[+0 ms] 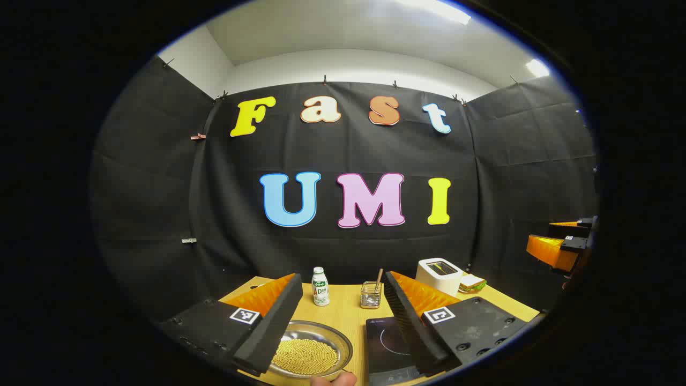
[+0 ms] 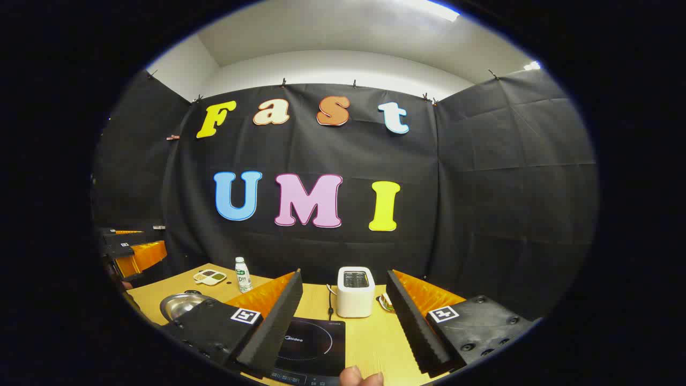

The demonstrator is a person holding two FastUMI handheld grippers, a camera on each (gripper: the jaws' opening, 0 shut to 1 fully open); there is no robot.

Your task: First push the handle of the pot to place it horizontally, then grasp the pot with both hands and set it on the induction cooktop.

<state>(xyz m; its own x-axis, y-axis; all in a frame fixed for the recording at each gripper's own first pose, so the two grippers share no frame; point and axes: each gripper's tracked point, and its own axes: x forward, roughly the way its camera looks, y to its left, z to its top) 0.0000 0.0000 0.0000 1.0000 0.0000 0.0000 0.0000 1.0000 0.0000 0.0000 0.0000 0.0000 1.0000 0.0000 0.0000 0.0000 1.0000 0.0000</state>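
Left gripper point(image 1: 343, 316) held above the near edge of the wooden table point(image 1: 348, 316), fingers spread wide apart, nothing between them. Between and below those fingers, a shallow metal pot point(image 1: 313, 351) resting on the table, filled with small yellow beads point(image 1: 305, 356); handle not made out. Just to the right of the pot, the black induction cooktop point(image 1: 388, 343), partly hidden behind the right-hand finger, pot and cooktop close but apart. Farther back, a small white bottle point(image 1: 320, 287) standing upright, a clear glass holder point(image 1: 371, 295) with a stick poking out of it, a white toaster point(image 1: 439, 274) and a sandwich point(image 1: 472, 282) just beside the toaster. At the bottom edge, a fingertip point(image 1: 332, 379) of the holding hand. At the far right, the other gripper raised in the air, well off the table.

Right gripper point(image 2: 343, 321) likewise held over the table point(image 2: 370, 338), fingers wide apart and empty. Between them, the induction cooktop point(image 2: 313, 343) lying flat near the front edge, with the toaster point(image 2: 356, 292) upright just behind it, its cord trailing down the left side. Off to the left, the metal pot point(image 2: 179, 304) sitting on the table, partly covered by the left-hand finger, well apart from the cooktop. Behind the pot, the bottle point(image 2: 243, 274) and a small divided dish point(image 2: 210, 276). At the far left, the left gripper raised above the table edge.
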